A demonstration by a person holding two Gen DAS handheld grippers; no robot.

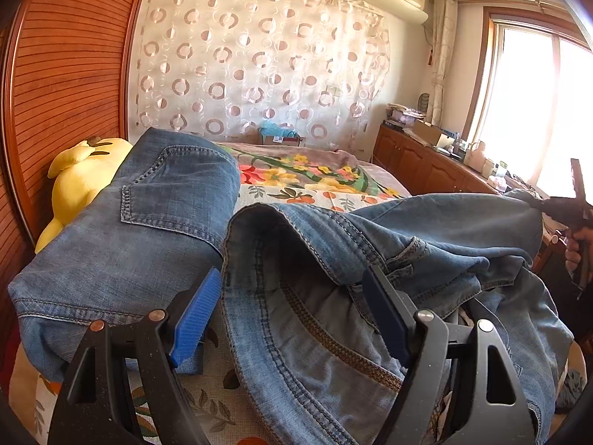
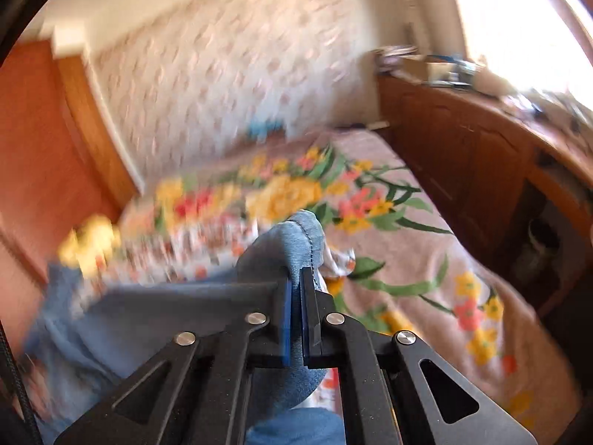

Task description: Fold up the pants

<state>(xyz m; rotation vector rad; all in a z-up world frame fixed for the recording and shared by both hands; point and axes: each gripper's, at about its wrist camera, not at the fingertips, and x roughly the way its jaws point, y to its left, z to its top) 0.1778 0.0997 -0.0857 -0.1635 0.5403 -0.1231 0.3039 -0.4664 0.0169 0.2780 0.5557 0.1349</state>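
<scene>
The jeans (image 1: pixel 389 259) lie rumpled on the bed (image 1: pixel 318 185), over its floral bedspread, waistband toward the left wrist camera and gaping open, so the inside of the band and a brown strip shows. Beside them on the left sits a second pair of jeans (image 1: pixel 148 222), already folded, back pocket up, with a yellow plush toy (image 1: pixel 81 178) behind it.

The step in hand looks like the gathering-up before the first fold. The right gripper (image 2: pixel 296 285) has its fingers closed tight on a bunched edge of denim, cloth squeezed between the blue pads and poking out above them. The left gripper (image 1: pixel 292 296) stands wide open with nothing pressed between its fingers; the waistband hem lies in the gap, and the right-hand finger rests in the cloth's folds.

Next, the left gripper probably needs to close on the waistband, so both hands can stretch the jeans flat and lay one leg over the other.

The left wrist view shows the whole heap, the folded pair, and the right gripper at the far right edge with a hand (image 1: pixel 576 248) on it. The right wrist view, heavily blurred, alone shows the pinch up close.
</scene>
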